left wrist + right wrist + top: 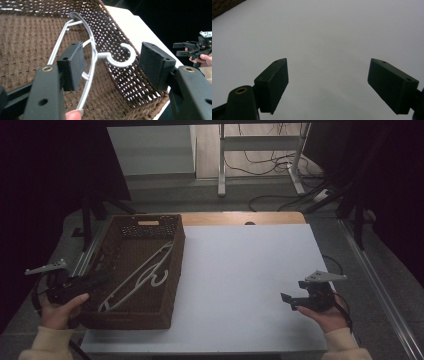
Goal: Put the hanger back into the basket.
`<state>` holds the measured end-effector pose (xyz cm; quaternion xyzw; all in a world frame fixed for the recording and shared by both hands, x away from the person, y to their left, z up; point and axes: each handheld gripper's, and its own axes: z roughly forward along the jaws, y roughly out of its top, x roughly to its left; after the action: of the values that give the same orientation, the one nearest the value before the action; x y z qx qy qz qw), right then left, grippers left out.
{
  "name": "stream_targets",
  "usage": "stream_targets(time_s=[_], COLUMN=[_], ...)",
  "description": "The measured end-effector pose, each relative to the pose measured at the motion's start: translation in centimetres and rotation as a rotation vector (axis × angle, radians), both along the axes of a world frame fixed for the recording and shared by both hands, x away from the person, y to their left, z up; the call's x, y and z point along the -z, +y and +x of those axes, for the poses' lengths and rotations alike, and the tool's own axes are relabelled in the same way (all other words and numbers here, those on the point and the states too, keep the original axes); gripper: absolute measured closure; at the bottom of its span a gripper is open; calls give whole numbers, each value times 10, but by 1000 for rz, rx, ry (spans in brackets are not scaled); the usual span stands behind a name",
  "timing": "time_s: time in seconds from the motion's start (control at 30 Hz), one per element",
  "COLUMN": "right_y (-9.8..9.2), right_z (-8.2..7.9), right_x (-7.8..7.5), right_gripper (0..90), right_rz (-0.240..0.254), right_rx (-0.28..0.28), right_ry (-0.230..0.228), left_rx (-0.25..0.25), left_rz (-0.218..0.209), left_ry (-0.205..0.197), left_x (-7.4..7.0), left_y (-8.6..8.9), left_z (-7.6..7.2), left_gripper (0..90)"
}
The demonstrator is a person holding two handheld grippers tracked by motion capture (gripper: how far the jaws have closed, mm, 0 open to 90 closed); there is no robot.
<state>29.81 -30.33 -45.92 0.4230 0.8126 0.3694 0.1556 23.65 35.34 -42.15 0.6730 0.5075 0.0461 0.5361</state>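
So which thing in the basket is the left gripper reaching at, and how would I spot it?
Find the brown woven basket at the left of the white table. Inside it lies a hanger, its hook by the basket's right wall. It is thin and pale against the dark weave, beneath the left gripper's open jaws.

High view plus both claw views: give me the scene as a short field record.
surface: white table
container: brown wicker basket, at the table's left edge
contents: white hangers lying inside the basket, hook toward the basket's right wall
left claw: open, over the basket, jaws either side of a hanger, pads not pressing on it
right claw: open, nothing between the jaws, over bare table at the right
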Motion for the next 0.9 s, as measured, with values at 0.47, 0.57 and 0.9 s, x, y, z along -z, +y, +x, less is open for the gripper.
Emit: stream_targets(time_s=[0.47, 0.57, 0.9], right_y=[4, 8, 28], right_z=[1, 1, 0], right_x=[1, 0, -2], right_gripper=[174, 174, 171], right_rz=[1, 20, 30], right_rx=[-25, -27, -76], right_ry=[-15, -18, -37], left_rx=[68, 80, 90], left_rz=[140, 143, 219], left_ry=[-26, -30, -42], left_x=[-10, -10, -17], left_y=[-53, -61, -99], left_z=[-4, -4, 1], left_gripper=[366, 373, 375])
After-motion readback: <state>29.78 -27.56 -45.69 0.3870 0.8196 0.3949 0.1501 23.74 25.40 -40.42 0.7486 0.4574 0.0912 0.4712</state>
